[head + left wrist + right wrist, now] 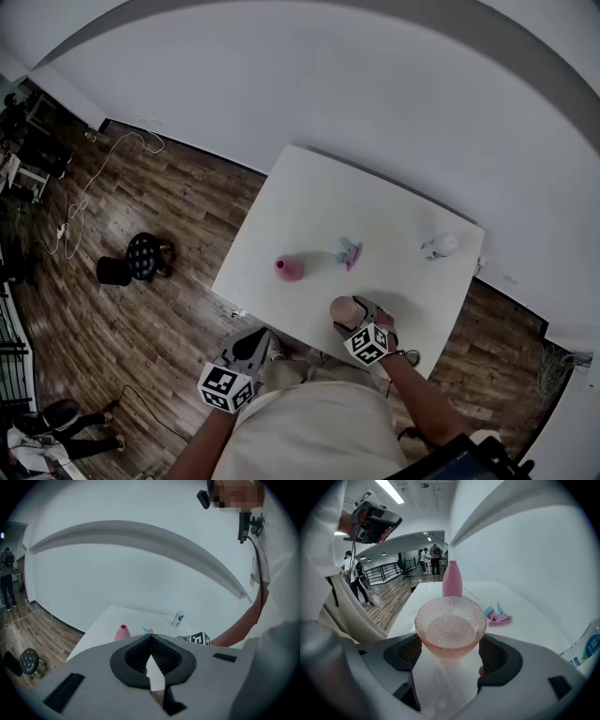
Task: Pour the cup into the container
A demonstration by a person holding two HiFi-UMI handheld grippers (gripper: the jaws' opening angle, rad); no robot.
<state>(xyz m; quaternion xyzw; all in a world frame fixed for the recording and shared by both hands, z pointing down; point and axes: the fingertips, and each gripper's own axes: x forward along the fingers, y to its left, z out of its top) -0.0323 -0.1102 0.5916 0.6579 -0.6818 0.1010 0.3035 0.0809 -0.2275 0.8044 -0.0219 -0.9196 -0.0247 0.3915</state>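
The left gripper (151, 638) is hanging off the surface's (319, 197) near edge, fingers pressed together on nothing, probably waiting. The right gripper (450, 649) is pinching the dimpled cup (450, 625) upright at that edge, likely so its apparent clear liquid is not spilling. At the cup's 10 o'clock the pink vase (452, 578), the likely container, is standing open-mouthed, contents unseen.

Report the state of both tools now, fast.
Left tool: closed, nothing between its jaws.
Right tool: closed on the pink cup.
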